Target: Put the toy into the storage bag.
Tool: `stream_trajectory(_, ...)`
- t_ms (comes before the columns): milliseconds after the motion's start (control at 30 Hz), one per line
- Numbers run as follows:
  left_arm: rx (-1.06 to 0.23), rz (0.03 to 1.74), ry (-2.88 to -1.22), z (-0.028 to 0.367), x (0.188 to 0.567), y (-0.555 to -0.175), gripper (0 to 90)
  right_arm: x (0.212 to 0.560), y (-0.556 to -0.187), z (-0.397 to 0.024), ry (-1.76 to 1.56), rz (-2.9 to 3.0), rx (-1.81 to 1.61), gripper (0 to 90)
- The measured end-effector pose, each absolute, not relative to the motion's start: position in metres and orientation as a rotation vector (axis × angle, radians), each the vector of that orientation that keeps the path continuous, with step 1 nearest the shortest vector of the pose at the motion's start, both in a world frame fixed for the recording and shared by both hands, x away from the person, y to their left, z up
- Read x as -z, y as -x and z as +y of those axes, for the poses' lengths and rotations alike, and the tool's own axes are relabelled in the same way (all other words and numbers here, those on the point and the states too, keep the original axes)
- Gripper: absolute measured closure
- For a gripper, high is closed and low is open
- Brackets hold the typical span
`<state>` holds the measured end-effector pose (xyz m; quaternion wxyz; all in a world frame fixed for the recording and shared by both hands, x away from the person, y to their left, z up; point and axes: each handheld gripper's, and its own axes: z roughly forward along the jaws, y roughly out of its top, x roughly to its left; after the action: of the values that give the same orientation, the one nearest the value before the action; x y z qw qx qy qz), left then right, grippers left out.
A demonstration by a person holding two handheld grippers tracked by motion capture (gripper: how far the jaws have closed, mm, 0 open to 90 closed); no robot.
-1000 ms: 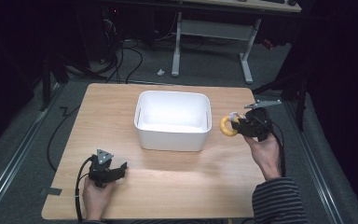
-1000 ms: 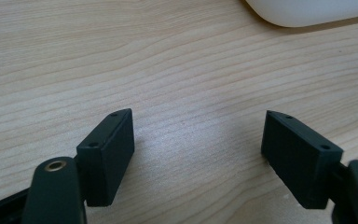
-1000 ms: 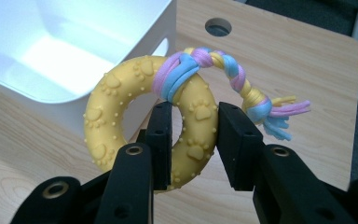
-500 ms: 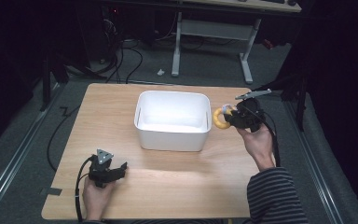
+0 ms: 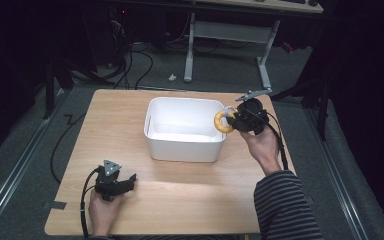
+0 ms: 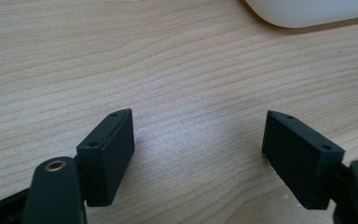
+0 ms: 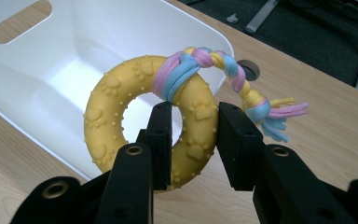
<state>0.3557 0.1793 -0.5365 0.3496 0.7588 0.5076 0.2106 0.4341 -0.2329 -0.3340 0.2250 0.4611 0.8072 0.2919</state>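
With the right gripper (image 7: 191,140) clamped on the yellow ring toy (image 7: 149,121) at the right rim of the white bin (image 5: 185,150), the ring should clear the rim before release, while the left gripper (image 5: 122,184) rests open-jawed on the table (image 5: 180,200); the bin's floor is partly hidden.

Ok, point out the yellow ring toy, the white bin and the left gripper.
yellow ring toy (image 7: 103,122), right gripper view, ring's left side.
white bin (image 5: 185,150), high view, near outer wall.
left gripper (image 6: 198,154), left gripper view, midway between its open jaws.
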Motion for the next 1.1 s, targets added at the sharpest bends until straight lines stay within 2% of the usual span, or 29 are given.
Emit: stream_trajectory(1100,-0.539,1.316,-1.961,0.180,0.536,-0.356,25.5,0.362,-0.453,-0.161,-1.159,2.413,-0.730,67.3)
